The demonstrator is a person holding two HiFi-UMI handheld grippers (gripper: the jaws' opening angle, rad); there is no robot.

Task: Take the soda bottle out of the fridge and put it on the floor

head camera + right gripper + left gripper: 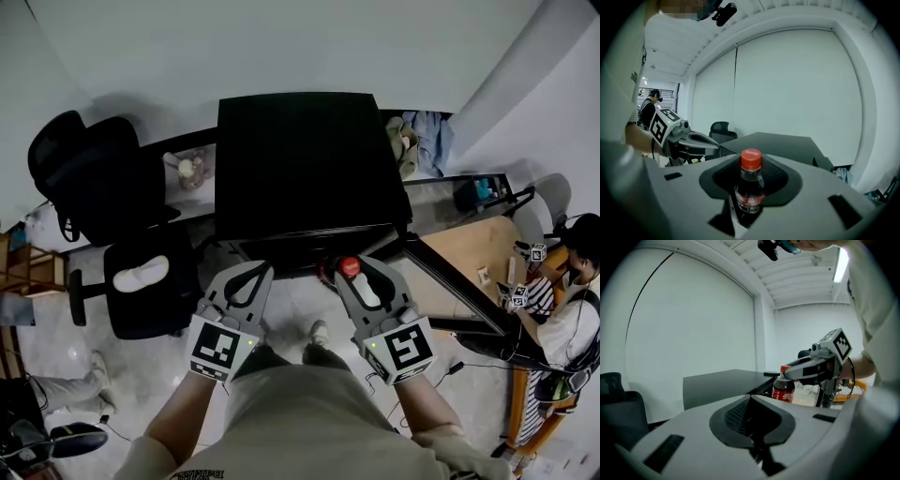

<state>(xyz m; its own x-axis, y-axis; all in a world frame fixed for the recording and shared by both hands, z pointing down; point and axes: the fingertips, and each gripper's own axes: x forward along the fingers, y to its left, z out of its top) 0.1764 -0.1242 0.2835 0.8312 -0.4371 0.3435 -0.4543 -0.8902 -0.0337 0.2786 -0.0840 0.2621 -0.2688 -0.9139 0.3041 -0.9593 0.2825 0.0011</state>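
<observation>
A: So, where is the soda bottle (751, 185) right now?

B: It is clamped upright between the fingers of the right gripper (364, 272), with its red cap poking above them. That puts it just in front of the black fridge (309, 159) at the centre of the head view. It is out of the fridge but not yet down on the floor (295, 305).

A: And the left gripper (251, 277)?

B: Its fingers are together on nothing. It hangs beside the right one, at the lower left of the fridge.

A: What could spoil the set-down?

B: Probably the grip. The pads hold a round, smooth body, so a jerk on the way down could let the bottle slide or tilt. The person's shoe (319, 330) also stands right below, at the lower middle of the frame, so the landing spot is tight. A bottle let go while leaning would likely topple and roll.
</observation>
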